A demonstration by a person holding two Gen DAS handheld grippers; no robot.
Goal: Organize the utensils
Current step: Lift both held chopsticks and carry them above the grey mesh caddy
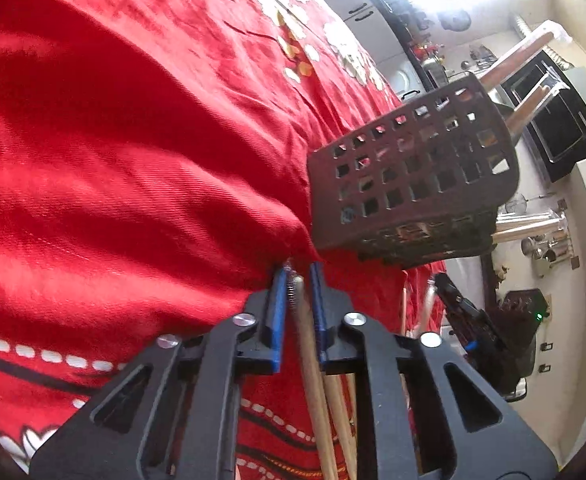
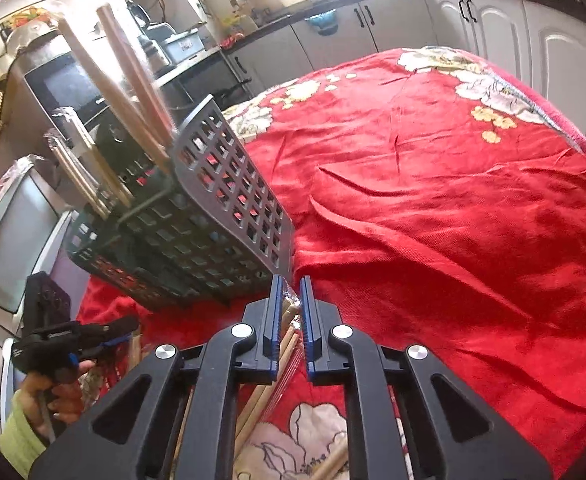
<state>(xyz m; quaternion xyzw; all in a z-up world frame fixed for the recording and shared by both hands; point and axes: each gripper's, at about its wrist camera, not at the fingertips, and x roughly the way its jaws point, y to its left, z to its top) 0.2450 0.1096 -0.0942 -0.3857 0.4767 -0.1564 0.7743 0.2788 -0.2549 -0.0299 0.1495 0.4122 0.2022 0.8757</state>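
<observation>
No readable labels btw. Left hand-held gripper (image 1: 297, 270) pinches a wooden stick (image 1: 313, 368); right hand-held gripper (image 2: 291, 282) clamps wrapped sticks (image 2: 289, 316) by the basket (image 2: 213, 216).

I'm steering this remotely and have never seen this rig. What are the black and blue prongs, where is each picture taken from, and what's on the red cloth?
There is no robot: a person carries a hand-held gripper in each hand, each with its own camera looking along its blue-padded prongs. One picture is from the left hand-held gripper, the other from the right hand-held gripper. A dark slotted utensil basket stands on the red floral tablecloth, with wooden handles sticking out. Wooden sticks lie under both grippers; whether either grips one, I cannot tell.
</observation>
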